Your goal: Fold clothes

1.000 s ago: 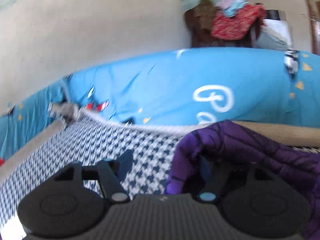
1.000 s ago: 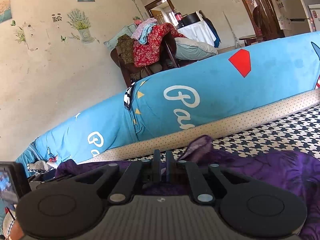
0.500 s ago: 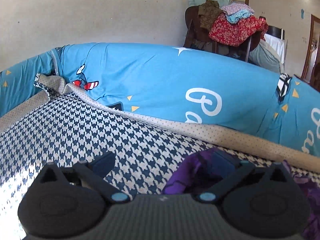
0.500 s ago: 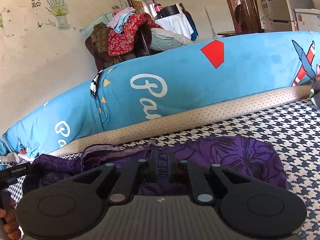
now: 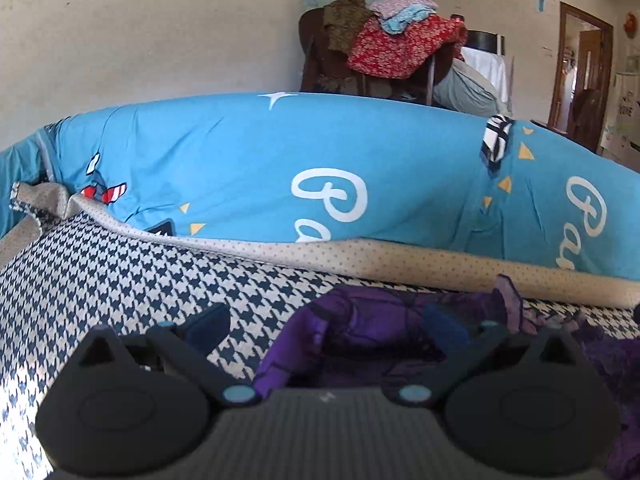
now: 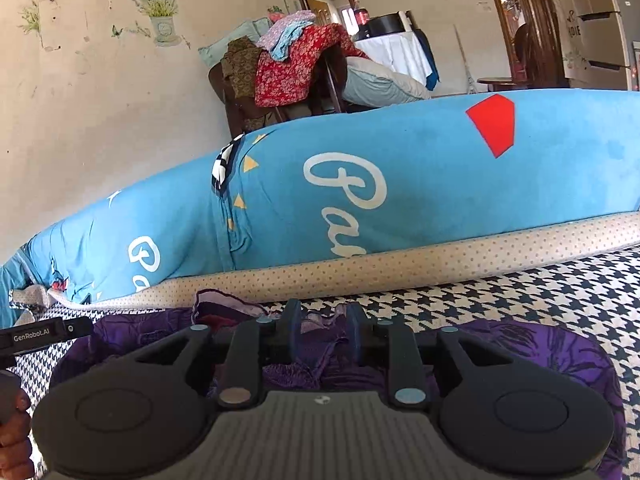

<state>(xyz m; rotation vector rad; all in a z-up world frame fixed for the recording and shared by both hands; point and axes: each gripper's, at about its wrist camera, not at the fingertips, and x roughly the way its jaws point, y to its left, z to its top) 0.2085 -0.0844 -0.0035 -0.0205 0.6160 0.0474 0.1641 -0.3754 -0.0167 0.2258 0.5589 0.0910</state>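
A purple patterned garment (image 6: 532, 348) lies bunched on the black-and-white houndstooth cover (image 6: 560, 292). My right gripper (image 6: 323, 332) is low over its near edge. Its jaws are opening, and a ruffle of purple cloth sits loosely in the narrow gap without being pinched. My left gripper (image 5: 326, 324) stands wide open at the garment's (image 5: 380, 320) left end. Its right finger is over the purple cloth and its left finger is over the bare houndstooth cover (image 5: 100, 280). In the right wrist view the left gripper's black body (image 6: 40, 336) and the hand (image 6: 12, 428) holding it show at the left edge.
A long blue bolster (image 5: 280, 168) with white script lettering lies along the far side, behind a beige dotted border (image 6: 400, 268). Behind it a chair (image 6: 288, 64) is piled with clothes beside a pillow. A doorway and a fridge (image 6: 592, 20) are at the far right.
The left gripper let go of the purple cloth and spread wide. The right gripper's shut jaws have parted a little. The garment has sunk flatter onto the cover.
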